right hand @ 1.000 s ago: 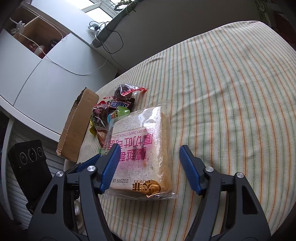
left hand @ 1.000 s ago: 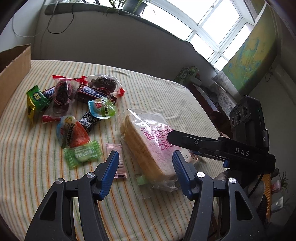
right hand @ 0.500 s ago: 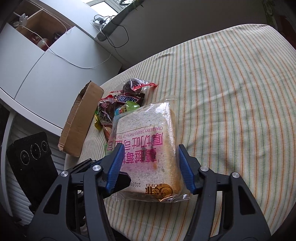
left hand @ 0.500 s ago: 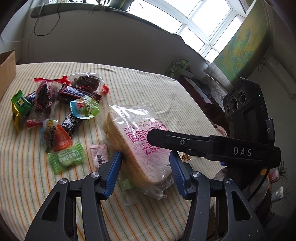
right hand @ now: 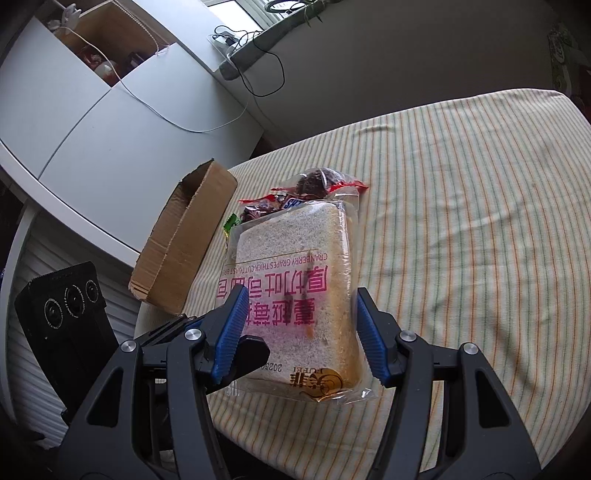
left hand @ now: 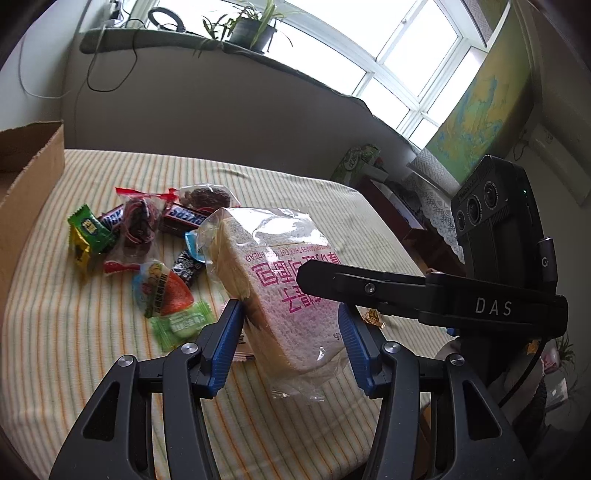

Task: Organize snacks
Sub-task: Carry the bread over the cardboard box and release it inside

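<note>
A bagged loaf of sliced bread (left hand: 273,280) with pink print is held tilted up off the striped tablecloth (left hand: 74,350). My left gripper (left hand: 291,332) is shut on one end of it. My right gripper (right hand: 299,321) is shut on the other end of the bread (right hand: 295,280), and its finger crosses the left wrist view (left hand: 369,288). Small snacks lie to the left: Snickers bars (left hand: 184,218), a green candy (left hand: 181,325), a strawberry packet (left hand: 162,288), dark dried-fruit bags (left hand: 138,225).
An open cardboard box (left hand: 26,184) stands at the table's left edge; it also shows in the right wrist view (right hand: 184,236). White cabinets (right hand: 92,129) stand beyond it. The tablecloth (right hand: 480,221) stretches to the right of the bread. A windowsill with plants (left hand: 251,29) runs behind.
Both grippers have closed in on the bread from opposite ends and lifted it; it now tilts up off the cloth instead of lying flat.
</note>
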Action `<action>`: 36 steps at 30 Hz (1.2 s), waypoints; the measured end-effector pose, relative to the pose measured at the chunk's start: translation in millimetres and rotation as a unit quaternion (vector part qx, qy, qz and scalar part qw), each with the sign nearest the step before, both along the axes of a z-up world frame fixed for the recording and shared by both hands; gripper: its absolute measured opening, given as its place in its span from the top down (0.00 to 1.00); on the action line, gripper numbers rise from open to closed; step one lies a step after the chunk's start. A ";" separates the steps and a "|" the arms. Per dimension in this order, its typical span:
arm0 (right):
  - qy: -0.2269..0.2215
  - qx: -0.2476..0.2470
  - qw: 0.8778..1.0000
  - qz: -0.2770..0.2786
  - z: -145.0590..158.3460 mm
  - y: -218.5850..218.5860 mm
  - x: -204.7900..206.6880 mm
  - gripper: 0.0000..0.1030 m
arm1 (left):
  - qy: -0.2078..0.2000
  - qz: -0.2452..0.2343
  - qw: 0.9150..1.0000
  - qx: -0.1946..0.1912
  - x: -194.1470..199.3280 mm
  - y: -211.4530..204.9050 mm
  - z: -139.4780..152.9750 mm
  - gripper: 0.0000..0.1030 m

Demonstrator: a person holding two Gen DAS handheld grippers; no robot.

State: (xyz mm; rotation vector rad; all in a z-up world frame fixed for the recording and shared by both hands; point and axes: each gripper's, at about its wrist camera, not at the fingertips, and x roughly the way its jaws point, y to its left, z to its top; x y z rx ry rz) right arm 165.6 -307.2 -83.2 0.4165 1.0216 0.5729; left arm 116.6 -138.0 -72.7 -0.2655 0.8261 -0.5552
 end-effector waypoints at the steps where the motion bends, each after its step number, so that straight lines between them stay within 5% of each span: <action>1: -0.003 0.000 1.000 0.003 3.2 4.4 -0.1 0.41 | -0.004 0.003 1.000 -0.001 -1.1 3.7 2.4 0.49; 21: -0.052 -0.005 0.994 0.100 54.1 134.1 13.4 0.41 | -0.059 0.104 0.993 -0.011 -15.8 109.9 36.3 0.49; 36: -0.053 0.002 0.984 0.168 55.9 237.0 33.5 0.41 | -0.067 0.188 0.980 -0.003 -19.0 187.3 38.9 0.49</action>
